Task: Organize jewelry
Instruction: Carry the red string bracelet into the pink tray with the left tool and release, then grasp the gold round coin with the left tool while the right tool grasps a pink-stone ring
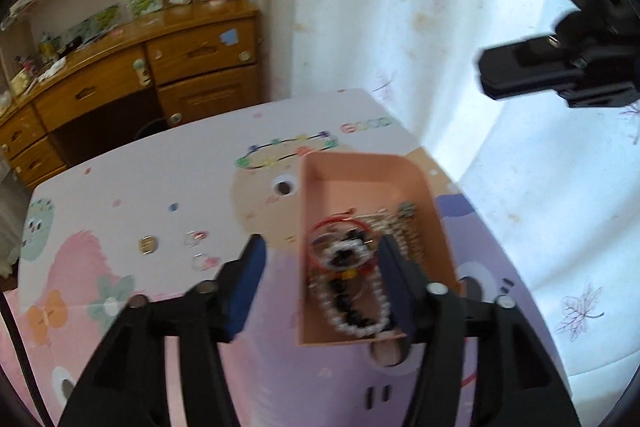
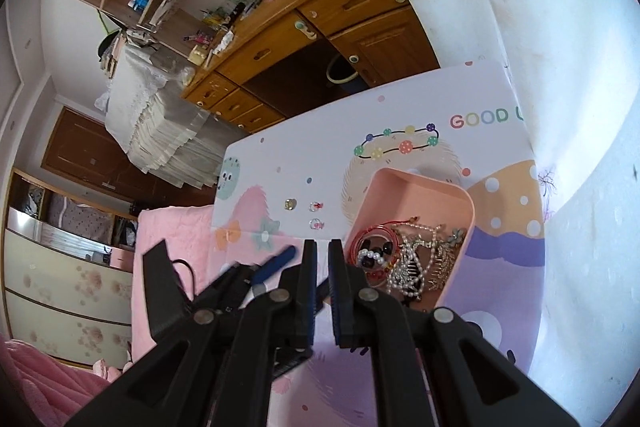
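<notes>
Black left gripper (image 1: 320, 247) fills the bottom of the left wrist view, its blue-padded jaws standing apart with nothing pressed between them, hanging over the near end of the pink rectangular plastic tray (image 1: 436, 203). Beneath the tray lies the desk (image 2: 280, 155), covered with a pastel cartoon-printed mat. Black right gripper (image 2: 323, 251) has its jaws together, holding nothing, just left of the tray's near corner. Inside the tray, toward its near end, a tangle of jewelry (image 2: 404, 259) is heaped: pearl strands, a red cord bangle, black beads and a metal hair comb. Left of the tray, well apart from it, a small gold ring (image 2: 289, 203) and two clear trinkets (image 2: 316, 215) rest on the mat.
</notes>
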Available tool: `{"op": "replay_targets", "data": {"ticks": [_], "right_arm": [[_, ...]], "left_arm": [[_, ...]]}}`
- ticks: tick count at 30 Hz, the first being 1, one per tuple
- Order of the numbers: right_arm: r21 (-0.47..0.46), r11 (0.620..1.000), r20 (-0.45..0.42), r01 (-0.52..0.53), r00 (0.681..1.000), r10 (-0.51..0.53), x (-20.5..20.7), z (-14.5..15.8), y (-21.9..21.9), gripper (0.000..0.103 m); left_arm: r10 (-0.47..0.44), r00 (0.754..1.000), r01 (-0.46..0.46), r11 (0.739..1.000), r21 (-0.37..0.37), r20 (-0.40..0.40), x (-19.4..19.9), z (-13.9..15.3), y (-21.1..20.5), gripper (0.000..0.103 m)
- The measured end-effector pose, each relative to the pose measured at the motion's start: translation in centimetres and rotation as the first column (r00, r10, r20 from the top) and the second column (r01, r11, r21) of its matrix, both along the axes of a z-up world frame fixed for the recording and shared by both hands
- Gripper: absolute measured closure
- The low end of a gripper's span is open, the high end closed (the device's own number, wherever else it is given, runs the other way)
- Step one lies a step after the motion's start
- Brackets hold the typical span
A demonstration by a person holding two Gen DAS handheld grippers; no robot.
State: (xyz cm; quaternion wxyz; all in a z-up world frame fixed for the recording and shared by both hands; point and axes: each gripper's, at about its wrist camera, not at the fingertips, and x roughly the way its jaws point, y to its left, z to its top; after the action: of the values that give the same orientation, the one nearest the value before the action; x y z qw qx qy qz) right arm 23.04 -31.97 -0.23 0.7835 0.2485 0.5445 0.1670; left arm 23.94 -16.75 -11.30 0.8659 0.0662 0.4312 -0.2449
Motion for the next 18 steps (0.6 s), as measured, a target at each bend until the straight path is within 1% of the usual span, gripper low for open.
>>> {"op": "replay_targets", "data": {"ticks": [2,4,5,6,7,8,9,10,12,15,18], "right_arm": [[0.001,1.0,-0.004,0.01,1.0,-0.01,0.1,-0.3,0.4,0.097],[0.003,0.999,-0.013,0.033,0.999,-0.033,0.4,-1.0,1.1,0.097],[0.015,0.998,-0.013,0.053,0.999,-0.053,0.6,-1.5,1.4,0.097],[0.036,0.996,-0.005,0.076,0.997,-0.076,0.7,-1.9,1.8,0.097],[0.047,0.995,0.002,0.092,0.996,-0.092,0.7,-2.3,2.1,0.097],[0.039,0.994,0.014,0.107,0.994,-0.107,0.8,-2.7,2.8,0.097],[0.015,0.993,0.028,0.114,0.993,-0.114,0.9,-2.9,3.4,0.097],[-0.028,0.992,0.052,0.127,0.991,-0.125,1.0,-3.3,4.2,0.097],[-0.09,0.985,0.087,0.147,0.986,-0.139,1.1,-4.1,6.0,0.094],[-0.106,0.982,0.097,0.159,0.984,-0.149,1.3,-5.8,8.4,0.092],[-0.148,0.978,0.11,0.145,0.985,-0.129,1.3,-7.3,11.7,0.092]], "left_arm": [[0.021,0.999,-0.02,0.999,0.03,-0.032,0.8,-0.1,1.1,0.041],[0.045,0.996,-0.04,0.998,0.057,-0.08,1.8,-0.3,2.7,0.041],[0.056,0.993,-0.048,0.996,0.078,-0.101,2.4,-0.4,3.6,0.041],[0.067,0.992,-0.055,0.992,0.115,-0.11,3.2,-0.5,4.6,0.041],[0.075,0.992,-0.059,0.987,0.151,-0.101,3.7,-0.4,5.4,0.041],[0.079,0.993,-0.062,0.981,0.184,-0.083,4.2,-0.3,6.1,0.041],[0.079,0.995,-0.064,0.976,0.209,-0.065,4.6,-0.2,6.7,0.041],[0.077,0.996,-0.064,0.972,0.228,-0.051,5.1,-0.1,7.4,0.041],[0.058,0.997,-0.045,0.972,0.229,-0.048,6.5,0.0,9.0,0.041],[0.012,0.998,0.003,0.974,0.225,-0.067,8.3,-0.3,10.5,0.041],[-0.074,0.996,0.086,0.96,0.266,-0.055,9.8,-1.1,11.2,0.041]]}}
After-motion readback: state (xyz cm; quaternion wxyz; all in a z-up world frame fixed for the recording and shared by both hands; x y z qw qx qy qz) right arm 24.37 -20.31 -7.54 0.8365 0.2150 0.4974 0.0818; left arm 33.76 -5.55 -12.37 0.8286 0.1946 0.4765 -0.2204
